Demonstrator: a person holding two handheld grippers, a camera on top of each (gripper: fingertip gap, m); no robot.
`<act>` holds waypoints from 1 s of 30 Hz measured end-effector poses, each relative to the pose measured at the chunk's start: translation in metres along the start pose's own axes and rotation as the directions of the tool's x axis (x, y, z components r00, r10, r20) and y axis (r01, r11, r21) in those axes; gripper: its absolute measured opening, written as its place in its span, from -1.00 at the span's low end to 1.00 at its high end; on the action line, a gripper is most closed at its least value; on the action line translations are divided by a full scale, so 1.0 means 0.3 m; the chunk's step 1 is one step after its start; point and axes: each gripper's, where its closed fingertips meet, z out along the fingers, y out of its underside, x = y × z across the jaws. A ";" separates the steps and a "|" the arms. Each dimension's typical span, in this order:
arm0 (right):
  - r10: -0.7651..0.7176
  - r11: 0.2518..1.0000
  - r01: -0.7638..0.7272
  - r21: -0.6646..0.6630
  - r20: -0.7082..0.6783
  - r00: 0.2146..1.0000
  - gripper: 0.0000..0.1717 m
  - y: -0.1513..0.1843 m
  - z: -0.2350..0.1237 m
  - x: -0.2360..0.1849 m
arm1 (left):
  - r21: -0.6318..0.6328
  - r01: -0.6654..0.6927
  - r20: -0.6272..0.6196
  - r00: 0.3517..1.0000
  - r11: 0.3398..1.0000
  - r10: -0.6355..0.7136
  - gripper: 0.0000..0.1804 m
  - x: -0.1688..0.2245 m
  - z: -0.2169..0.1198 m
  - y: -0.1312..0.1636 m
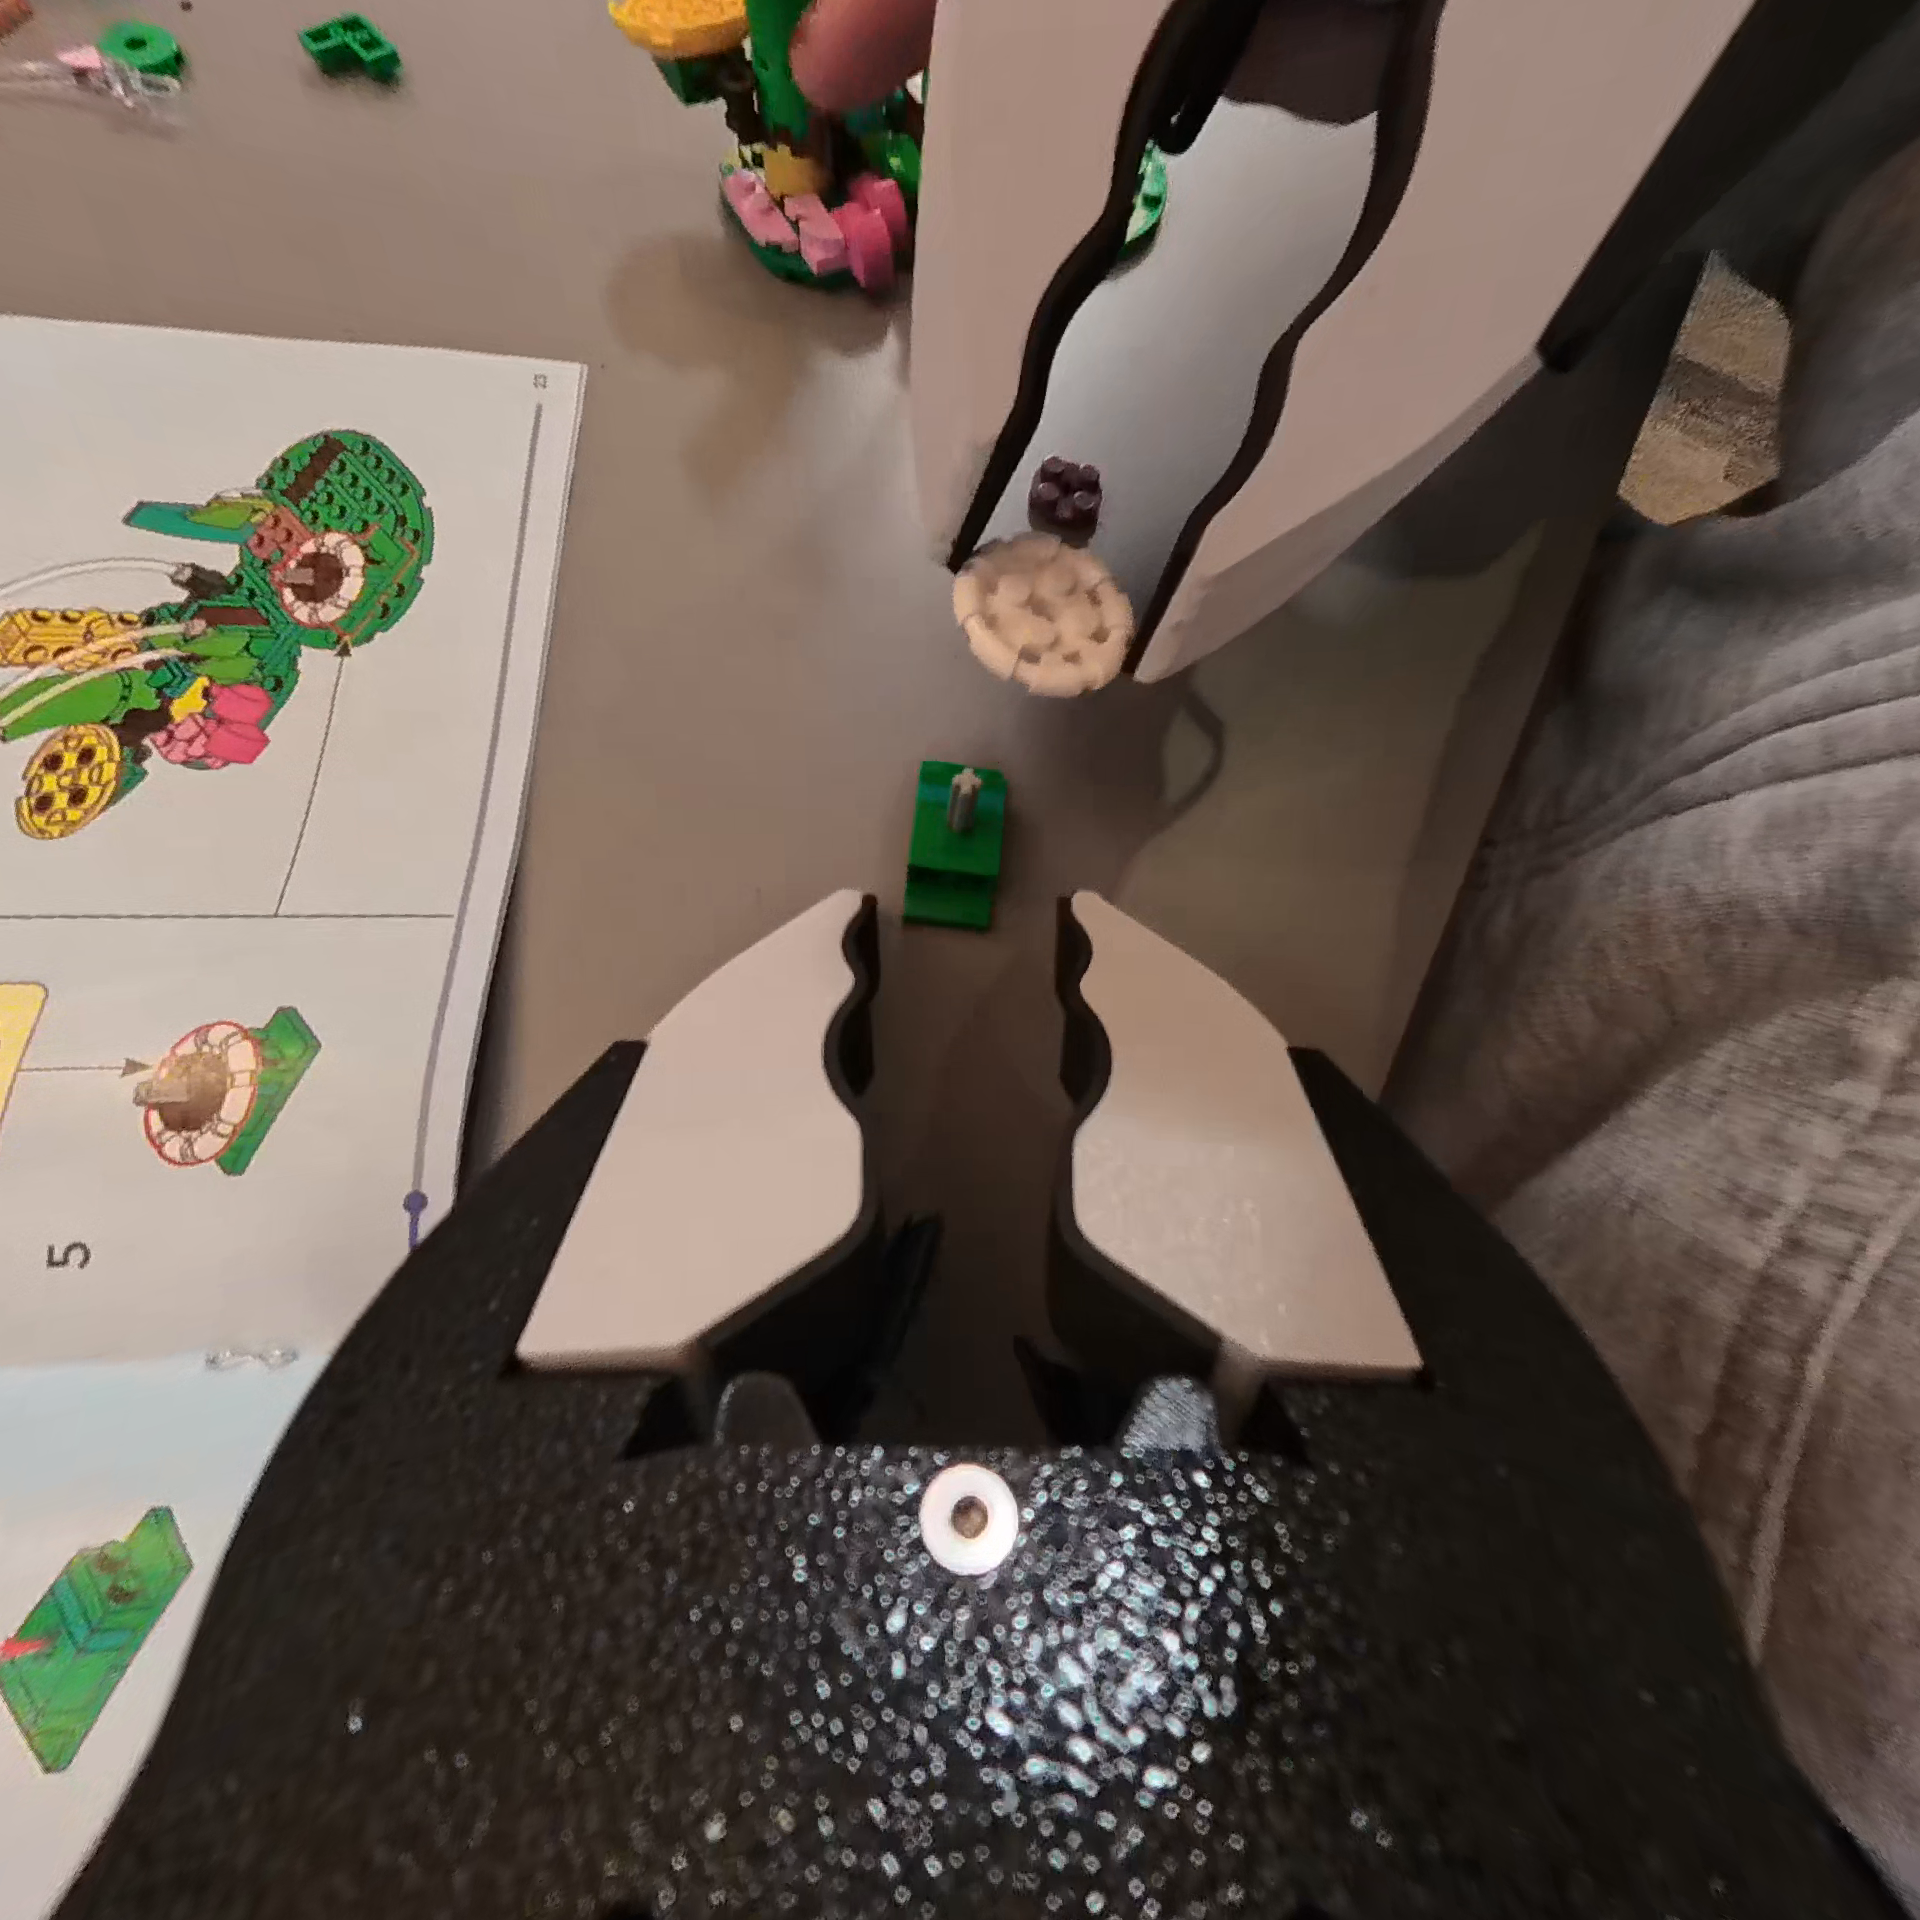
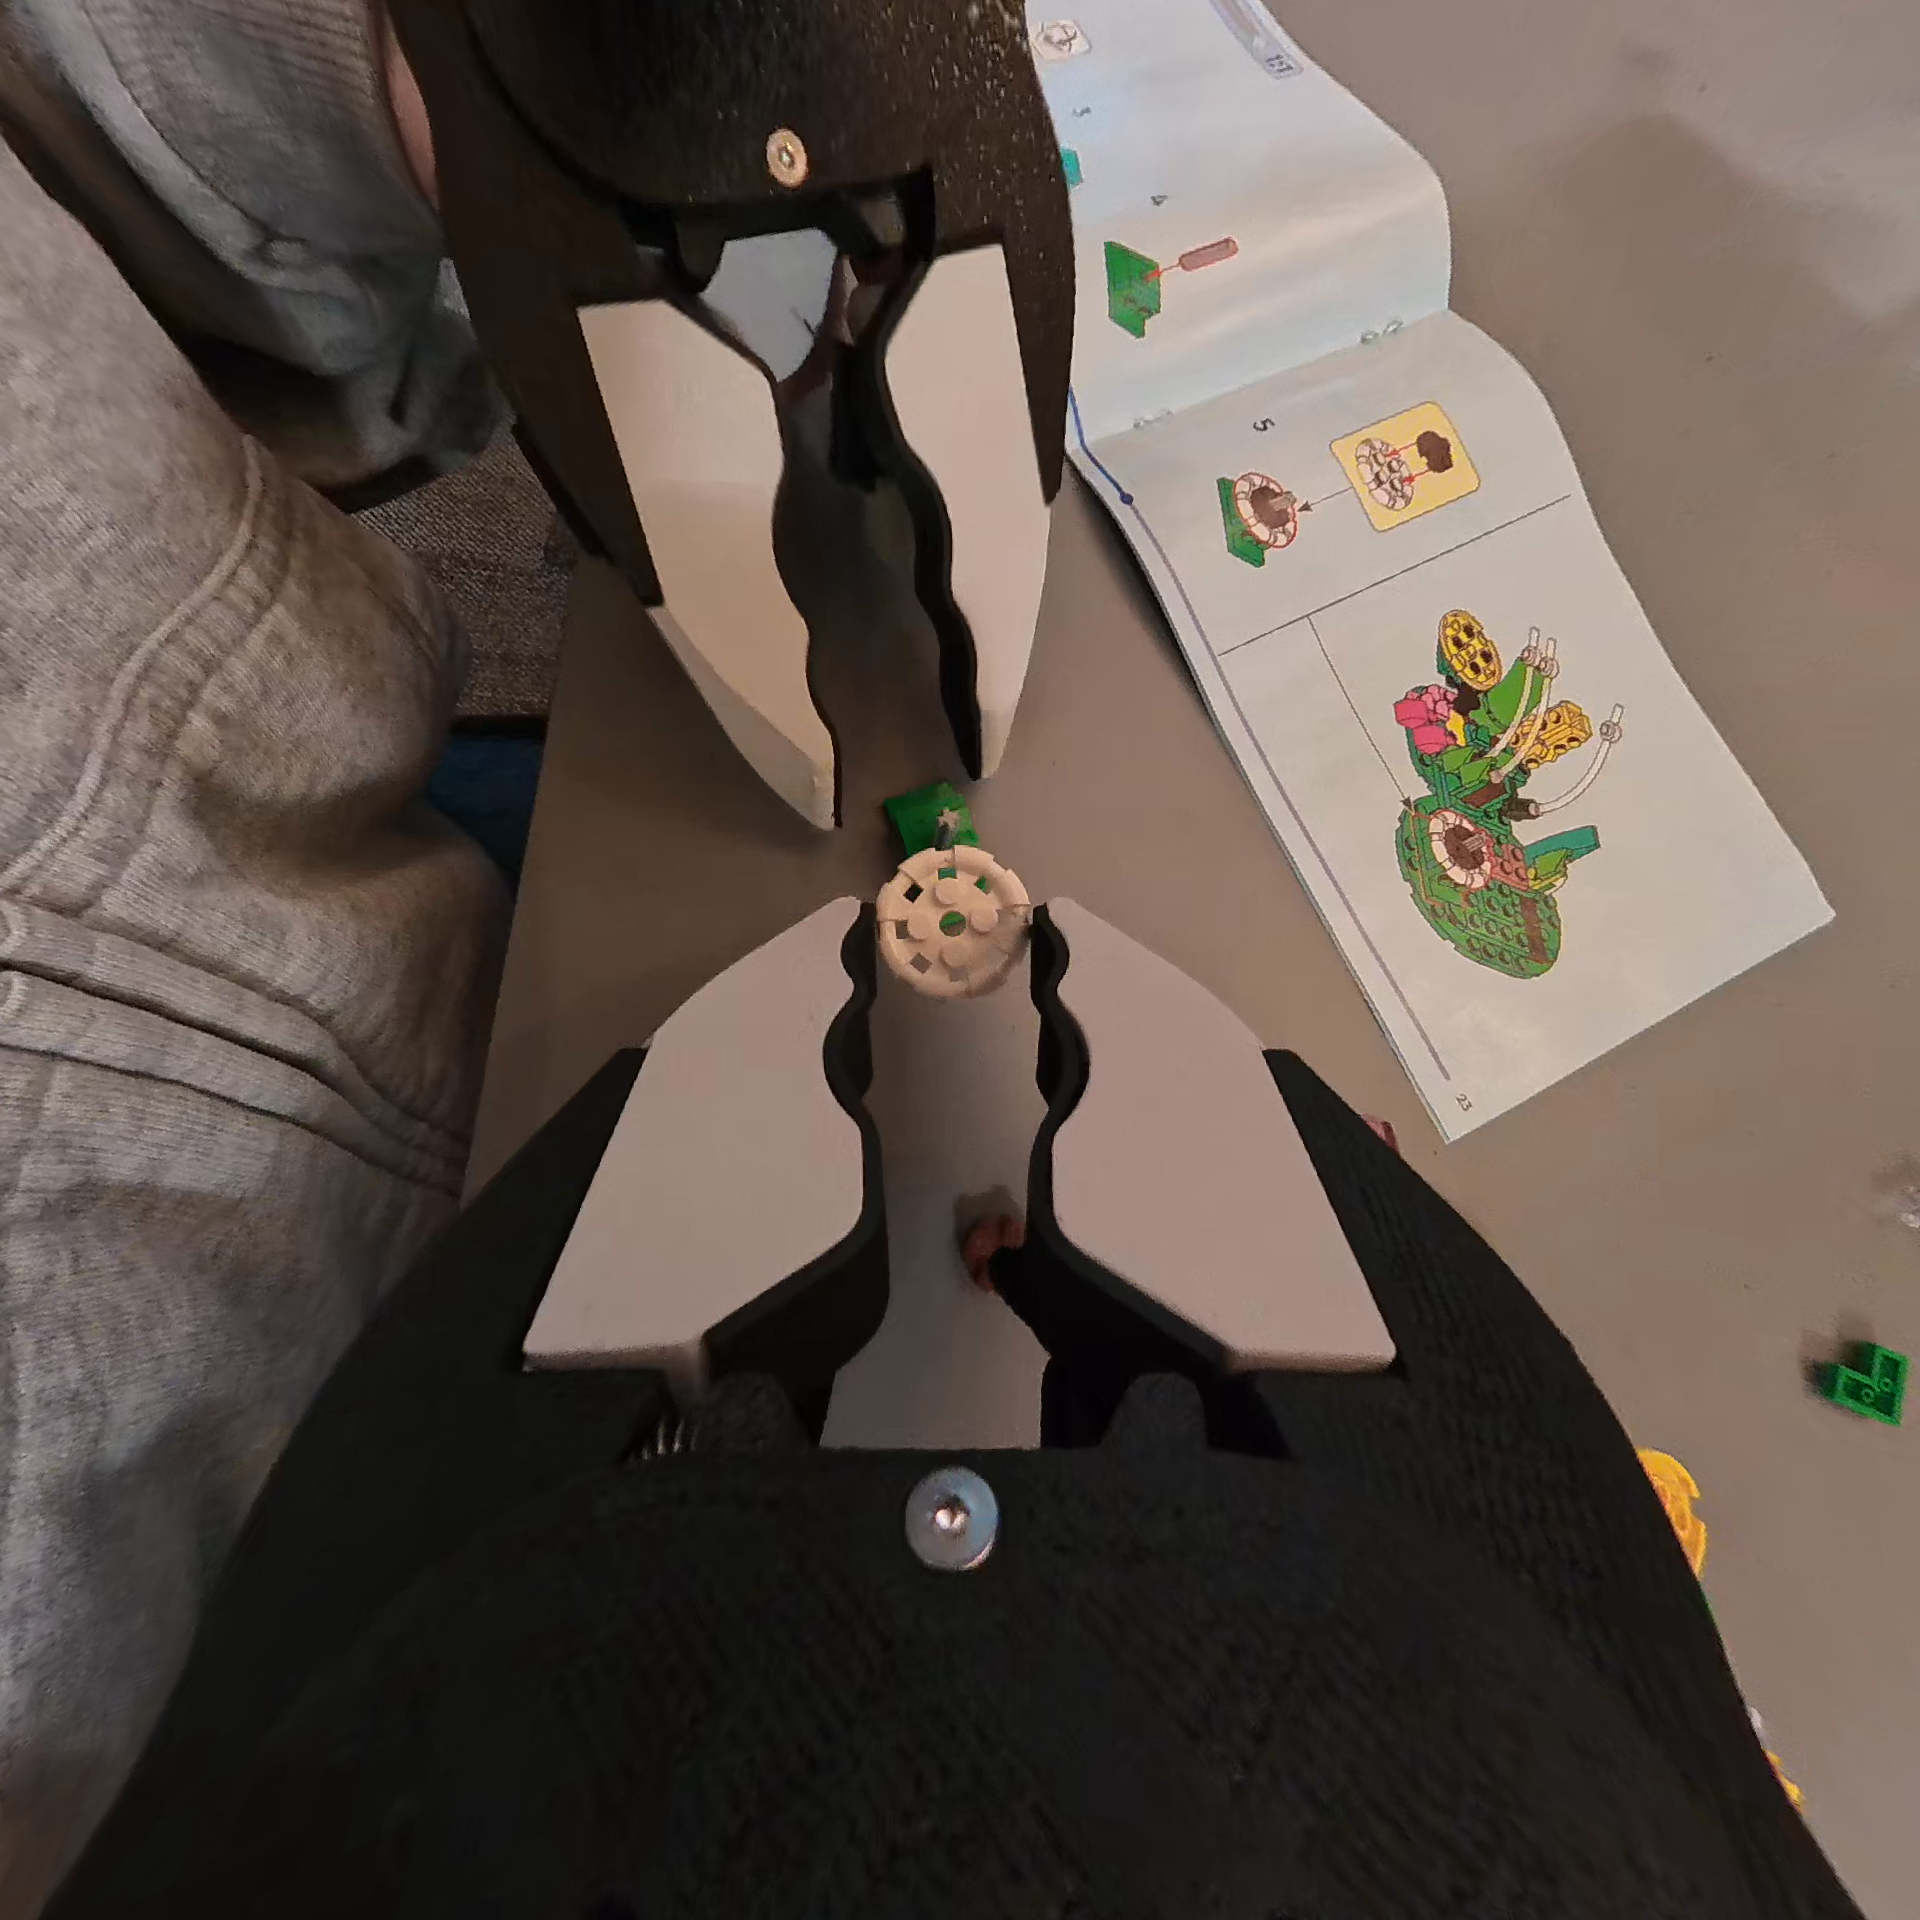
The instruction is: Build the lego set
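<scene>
My left gripper (image 1: pixel 966 914) is open over the grey table (image 1: pixel 727 623). A small green brick (image 1: pixel 954 847) with a grey axle standing in it lies on the table just ahead of the left fingertips, and neither pad presses on it. My right gripper (image 2: pixel 948 920) is shut on a white round disc piece (image 2: pixel 953 925) and holds it just above and beside the green brick (image 2: pixel 928 818). The left wrist view shows the right gripper (image 1: pixel 1049 613) coming in from the top with the disc (image 1: pixel 1042 613). A small dark brown piece (image 1: pixel 1065 494) shows between its fingers behind the disc.
An open instruction booklet (image 1: pixel 260 623) lies to the left, and it also shows in the right wrist view (image 2: pixel 1455 623). A green, pink and yellow flower model (image 1: pixel 810 156) stands at the back with a person's finger on it. Loose green pieces (image 1: pixel 348 47) lie near it. A person's grey clothing (image 1: pixel 1714 1039) borders the table.
</scene>
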 end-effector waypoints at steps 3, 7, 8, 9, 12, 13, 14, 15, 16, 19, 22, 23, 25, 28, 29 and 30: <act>0.010 1.000 -0.010 0.004 0.002 1.000 -0.69 -0.007 0.005 0.002 | 0.000 0.021 -0.006 1.000 1.000 -0.021 -0.68 0.002 0.005 -0.004; 0.014 1.000 -0.014 0.005 0.017 1.000 -0.69 -0.019 0.022 -0.002 | 0.002 0.032 0.000 0.999 0.999 -0.032 -0.67 -0.001 0.013 -0.011; 0.011 1.000 -0.011 0.005 0.019 1.000 -0.69 -0.022 0.027 -0.003 | 0.002 0.031 -0.001 1.000 1.000 -0.031 -0.66 -0.001 0.014 -0.012; 0.007 1.000 -0.007 0.005 0.023 1.000 -0.69 -0.026 0.032 -0.005 | 0.001 0.028 -0.003 1.000 1.000 -0.028 -0.66 -0.001 0.015 -0.013; 0.000 1.000 0.000 -0.004 0.034 0.999 -0.69 -0.033 0.050 -0.006 | 0.000 0.024 -0.006 1.000 1.000 -0.024 -0.67 -0.002 0.015 -0.013; -0.002 1.000 0.002 -0.008 0.039 0.999 -0.69 -0.035 0.056 -0.008 | -0.001 0.023 -0.004 1.000 1.000 -0.023 -0.69 -0.004 0.015 -0.012; -0.005 1.000 0.005 -0.012 0.042 0.999 -0.69 -0.038 0.062 -0.009 | -0.002 0.022 0.000 1.000 1.000 -0.022 -0.71 -0.007 0.015 -0.012; -0.008 1.000 0.008 -0.017 0.044 0.999 -0.69 -0.039 0.067 -0.010 | -0.003 0.020 0.003 1.000 1.000 -0.020 -0.72 -0.008 0.015 -0.012; -0.011 1.000 0.012 -0.025 0.044 0.999 -0.69 -0.039 0.071 -0.010 | -0.004 0.016 0.007 1.000 1.000 -0.016 -0.73 -0.010 0.016 -0.011; -0.016 0.999 0.018 -0.046 0.046 0.999 -0.69 -0.036 0.080 -0.010 | -0.007 0.006 0.022 1.000 1.000 -0.006 -0.77 -0.015 0.016 -0.010; -0.005 0.999 0.008 -0.053 0.051 0.999 -0.69 -0.032 0.082 -0.008 | -0.010 -0.002 0.021 1.000 1.000 0.002 -0.80 -0.013 0.017 -0.010; 0.001 0.999 0.002 -0.054 0.054 0.999 -0.69 -0.033 0.082 -0.008 | -0.010 -0.002 0.021 1.000 1.000 0.003 -0.80 -0.013 0.017 -0.010; 0.006 0.998 -0.003 -0.057 0.054 0.998 -0.69 -0.033 0.083 -0.005 | -0.011 -0.005 0.021 1.000 1.000 0.005 -0.81 -0.013 0.018 -0.009; 0.012 0.998 -0.008 -0.067 0.056 0.998 -0.69 -0.032 0.084 -0.003 | -0.012 -0.013 0.026 1.000 1.000 0.013 -0.81 -0.013 0.018 -0.010; 0.016 0.997 -0.011 -0.071 0.057 0.998 -0.69 -0.031 0.083 -0.002 | -0.013 -0.015 0.026 1.000 1.000 0.015 -0.81 -0.013 0.018 -0.009; 0.018 0.997 -0.013 -0.080 0.056 0.998 -0.69 -0.027 0.083 -0.001 | -0.013 -0.016 0.025 1.000 1.000 0.016 -0.81 -0.012 0.018 -0.009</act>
